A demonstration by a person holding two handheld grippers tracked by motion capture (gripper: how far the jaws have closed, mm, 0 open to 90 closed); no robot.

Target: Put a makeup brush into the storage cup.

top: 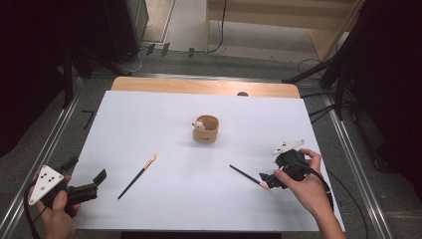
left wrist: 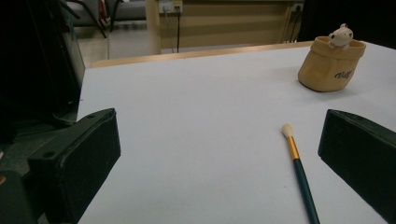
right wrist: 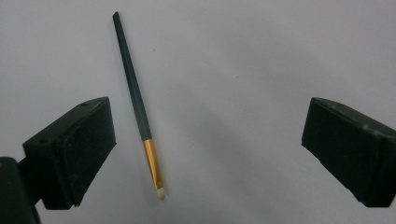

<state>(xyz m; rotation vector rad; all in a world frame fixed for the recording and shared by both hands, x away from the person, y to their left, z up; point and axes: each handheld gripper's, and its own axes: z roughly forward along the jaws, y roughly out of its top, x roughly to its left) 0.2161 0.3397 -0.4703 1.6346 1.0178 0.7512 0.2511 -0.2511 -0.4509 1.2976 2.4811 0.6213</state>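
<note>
The white tabletop (top: 199, 109) carries everything, with a strip of bare wood showing along its 12 o'clock edge. Near the middle stands a tan pot (top: 206, 129), upright, with a small pale animal figure (top: 199, 125) perched on its rim at the 9 o'clock side.

The left gripper (top: 87, 184) is at about 8 o'clock on the tabletop, held in the left hand (top: 54, 209); its jaws are released and wide apart with nothing between them. In its own view the pot sits off at 1 o'clock.

The right gripper (top: 266, 179) is at about 4 o'clock in the right hand (top: 306, 186), jaws spread wide and gripping nothing.

2 brushes lie flat. The left brush (top: 137, 177) is at about 7 o'clock of the pot, bristles toward 1 o'clock, just ahead of the left jaws. The right brush (right wrist: 138, 107) lies on the tabletop between the right jaws, nearer one of them, touching neither, its bristle end closest to the gripper.
</note>
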